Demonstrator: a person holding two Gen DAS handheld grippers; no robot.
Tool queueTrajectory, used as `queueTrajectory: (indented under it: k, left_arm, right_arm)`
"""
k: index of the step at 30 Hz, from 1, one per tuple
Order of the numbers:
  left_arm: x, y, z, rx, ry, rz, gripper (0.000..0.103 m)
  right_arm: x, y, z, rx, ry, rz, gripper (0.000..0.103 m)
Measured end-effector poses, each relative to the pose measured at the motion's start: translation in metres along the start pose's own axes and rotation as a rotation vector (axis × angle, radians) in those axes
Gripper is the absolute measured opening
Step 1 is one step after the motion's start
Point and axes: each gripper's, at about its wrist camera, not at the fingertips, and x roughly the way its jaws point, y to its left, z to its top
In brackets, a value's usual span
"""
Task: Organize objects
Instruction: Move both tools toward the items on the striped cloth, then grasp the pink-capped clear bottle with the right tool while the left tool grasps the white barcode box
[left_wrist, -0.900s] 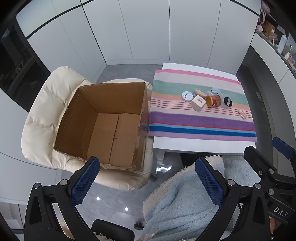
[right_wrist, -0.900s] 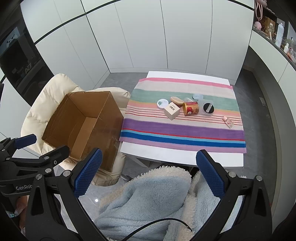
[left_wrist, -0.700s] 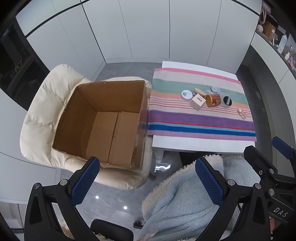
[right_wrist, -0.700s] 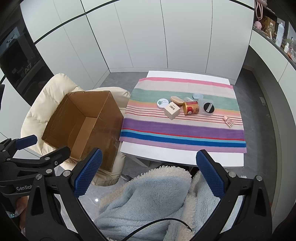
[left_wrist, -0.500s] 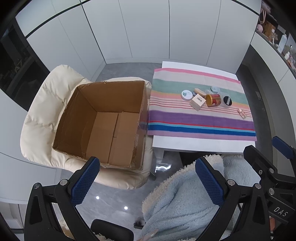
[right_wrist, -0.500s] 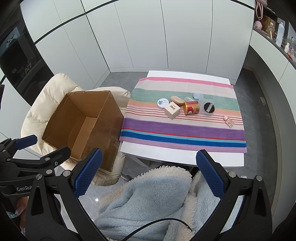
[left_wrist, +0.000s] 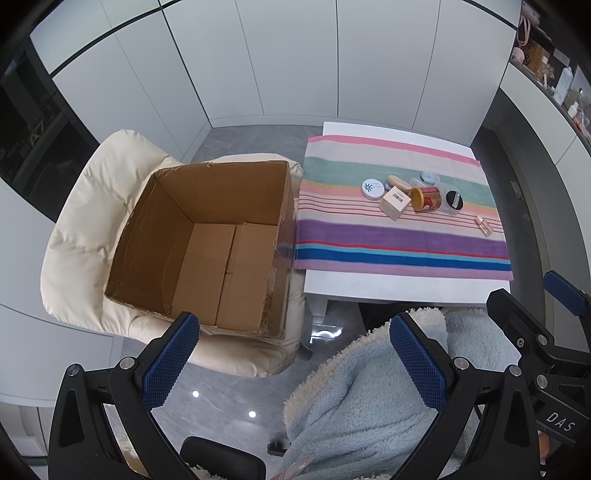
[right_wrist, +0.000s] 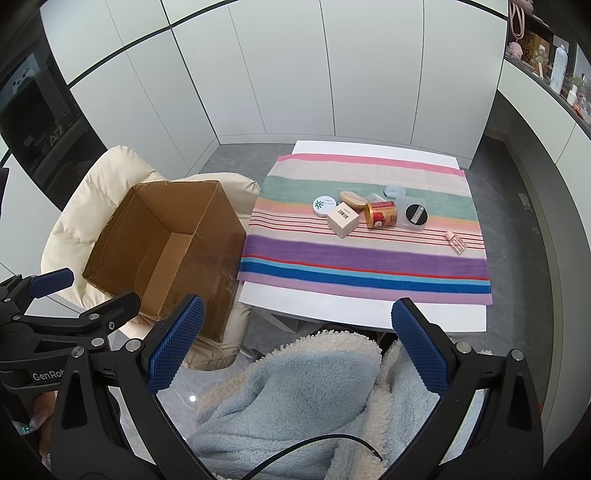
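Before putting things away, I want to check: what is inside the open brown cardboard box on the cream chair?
Inside the open brown cardboard box only its bare bottom flaps show; no objects are visible. The near wall hides a narrow strip of the floor in both views.

Home interior, living-room type. Landmark: low white surface (right_wrist: 369, 314) with striped cloth (right_wrist: 369, 254), small cosmetics jars (right_wrist: 380, 214) clustered at cloth centre. Left of surface: cream padded chair (left_wrist: 85, 229) carrying open cardboard box (left_wrist: 207, 240). Behind surface: plain white cabinet doors (right_wrist: 332, 74). Right of surface: shelf (right_wrist: 546, 48) with bottles, trinkets. Under surface: glossy grey tile floor (left_wrist: 229, 391). Near edge: fluffy blue robe (right_wrist: 295, 398).
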Motion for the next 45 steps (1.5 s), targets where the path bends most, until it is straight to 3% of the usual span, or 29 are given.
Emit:
queueTrajectory:
  k: [13,17,29,41,45]
  left_arm:
    - [-0.001,-0.03,0.008,0.023,-0.028,-0.007,0.103]
    - [0.004,-0.045,0.01,0.044,-0.017,-0.041,0.103]
    - [0.04,-0.09,0.023,0.016,-0.009,-0.092,0.103]
    - [0.088,-0.171,0.048,0.183,-0.052,-0.093,0.103]
    - [0.122,-0.189,0.062,0.18,-0.034,-0.125,0.103]
  right_arm:
    - [-0.003,-0.029,-0.001,0.027,-0.019,-0.034,0.103]
    - [-0.005,-0.047,-0.002,0.045,-0.025,-0.047,0.103]
    - [-0.006,-0.14,-0.009,0.184,-0.041,-0.083,0.103]
    - [0.026,-0.231,-0.008,0.339,-0.05,-0.129,0.103]
    - [0.046,-0.255,-0.007,0.36,-0.034,-0.181,0.103]
